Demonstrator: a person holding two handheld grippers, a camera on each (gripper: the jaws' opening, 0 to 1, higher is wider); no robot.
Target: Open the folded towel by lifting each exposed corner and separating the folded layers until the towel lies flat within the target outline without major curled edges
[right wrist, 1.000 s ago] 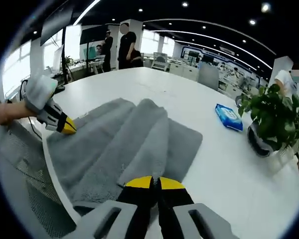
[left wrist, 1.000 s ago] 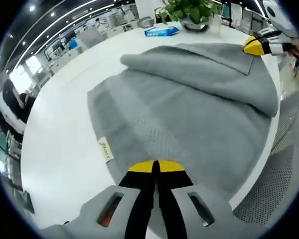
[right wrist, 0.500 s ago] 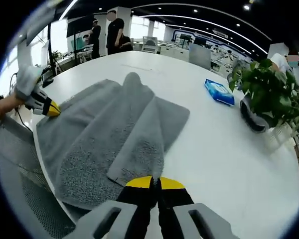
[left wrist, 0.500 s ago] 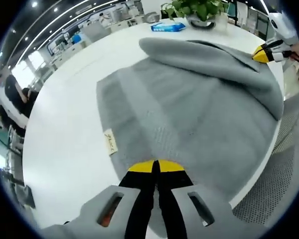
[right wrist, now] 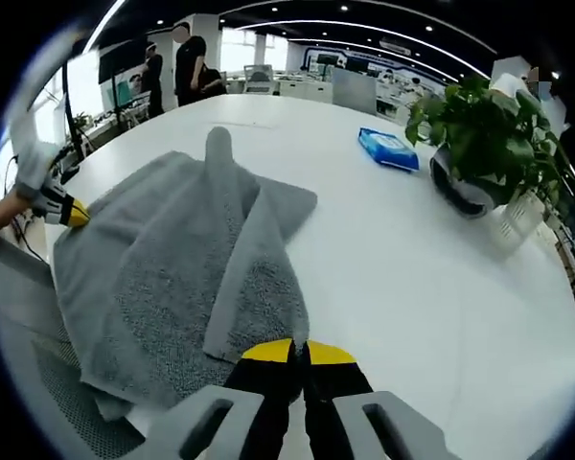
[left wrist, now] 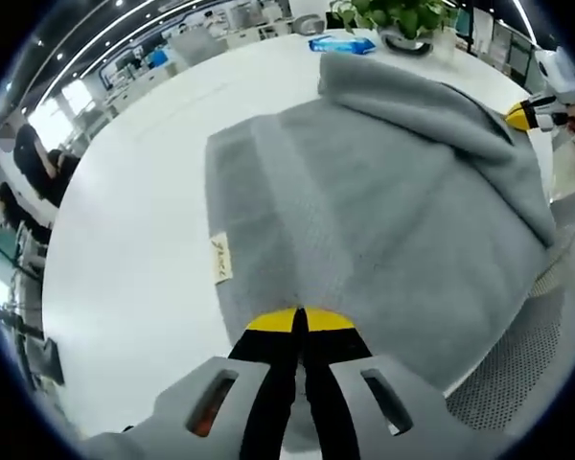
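The left tool point(left wrist: 299, 321) was clenched on the near edge of the towel point(left wrist: 383, 201), and the right tool point(right wrist: 298, 352) pinched another edge, raising a fold. The towel lay on the white tabletop point(right wrist: 412, 249), overhanging its edge, with a plant point(right wrist: 474, 125) beyond.

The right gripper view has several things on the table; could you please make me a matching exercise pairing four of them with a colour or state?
Things:
1. towel
2. wipes packet
3. potted plant
4. right gripper

Descriptions:
A. green leaves in a dark pot
B. blue, lying flat on the white table
C. grey, partly lifted with a raised ridge
D. yellow-tipped jaws shut on a towel edge

Pairs: 1-C, 2-B, 3-A, 4-D
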